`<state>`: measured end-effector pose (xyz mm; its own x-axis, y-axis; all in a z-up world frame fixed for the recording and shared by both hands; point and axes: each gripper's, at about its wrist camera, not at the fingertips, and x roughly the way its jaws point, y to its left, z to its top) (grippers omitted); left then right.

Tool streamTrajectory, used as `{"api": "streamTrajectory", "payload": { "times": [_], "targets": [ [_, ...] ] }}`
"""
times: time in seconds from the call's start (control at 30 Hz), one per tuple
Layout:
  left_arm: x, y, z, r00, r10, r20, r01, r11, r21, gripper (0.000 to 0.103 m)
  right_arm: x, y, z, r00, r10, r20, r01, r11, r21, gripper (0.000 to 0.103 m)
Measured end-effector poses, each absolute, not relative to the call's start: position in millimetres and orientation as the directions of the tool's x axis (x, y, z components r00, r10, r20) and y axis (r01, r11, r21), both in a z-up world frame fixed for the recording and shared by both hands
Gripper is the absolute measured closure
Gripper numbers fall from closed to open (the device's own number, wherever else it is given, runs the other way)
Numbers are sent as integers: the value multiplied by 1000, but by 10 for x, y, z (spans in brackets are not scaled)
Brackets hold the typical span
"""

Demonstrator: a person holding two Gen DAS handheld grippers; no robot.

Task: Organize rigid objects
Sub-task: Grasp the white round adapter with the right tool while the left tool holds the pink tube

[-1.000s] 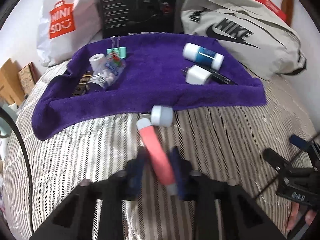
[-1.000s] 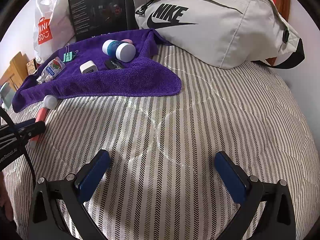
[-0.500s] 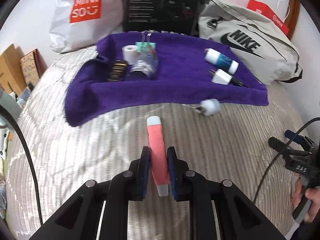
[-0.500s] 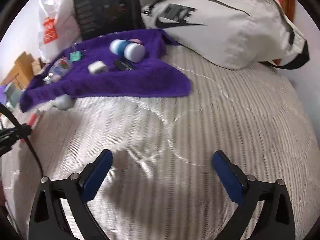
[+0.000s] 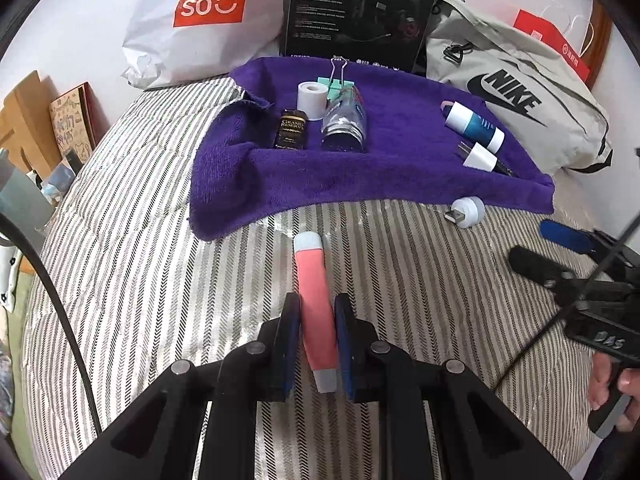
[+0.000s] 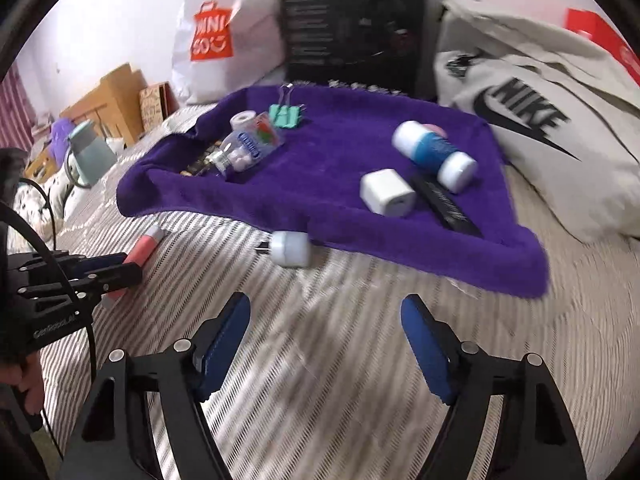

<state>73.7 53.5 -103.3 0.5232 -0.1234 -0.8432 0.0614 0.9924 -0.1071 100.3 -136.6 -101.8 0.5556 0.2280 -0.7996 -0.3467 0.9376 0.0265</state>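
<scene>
My left gripper point(image 5: 316, 312) is shut on a pink tube with grey ends point(image 5: 314, 300), held over the striped bed just short of the purple towel point(image 5: 400, 168). From the right wrist view the same pink tube point(image 6: 142, 250) shows at the left. On the towel lie a white roll point(image 5: 312, 98), a dark box point(image 5: 291, 130), a clear bottle point(image 5: 346, 120), a green clip point(image 6: 285, 116), a blue-and-white bottle point(image 6: 434, 154) and a white charger point(image 6: 386, 192). A small white plug point(image 6: 290, 248) lies on the bed at the towel's near edge. My right gripper point(image 6: 324, 328) is open, empty, facing it.
Behind the towel stand a white Miniso bag point(image 5: 208, 12), a black box point(image 5: 360, 8) and a beige Nike bag point(image 5: 520, 92). Cardboard and clutter lie off the bed's left side point(image 6: 104, 108). A black cable point(image 5: 60, 312) runs along the left.
My right gripper has swung left and closer to the towel and the white plug. My left gripper keeps its hold on the pink tube and has edged nearer the towel.
</scene>
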Motion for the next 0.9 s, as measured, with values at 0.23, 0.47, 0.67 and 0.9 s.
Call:
{"api": "streamTrajectory", "payload": {
  "times": [0.23, 0.47, 0.67, 0.9],
  "targets": [
    [772, 603, -1053, 519, -156, -840, 73, 988, -138, 86, 1205, -1167, -1137, 522, 254, -814, -339, 938, 75, 38],
    [799, 624, -1051, 517, -170, -839, 91, 985, -144, 85, 1333, -1055, -1198, 534, 240, -811, -317, 946, 71, 44],
    [816, 638, -1047, 514, -183, -838, 95, 983, -157, 85, 1342, -972, -1212, 568, 175, -804, -303, 953, -6, 67],
    [833, 649, -1042, 509, -196, -838, 105, 981, -166, 85, 1260, -1160, -1117, 547, 196, -814, -305, 952, 24, 67]
  ]
}}
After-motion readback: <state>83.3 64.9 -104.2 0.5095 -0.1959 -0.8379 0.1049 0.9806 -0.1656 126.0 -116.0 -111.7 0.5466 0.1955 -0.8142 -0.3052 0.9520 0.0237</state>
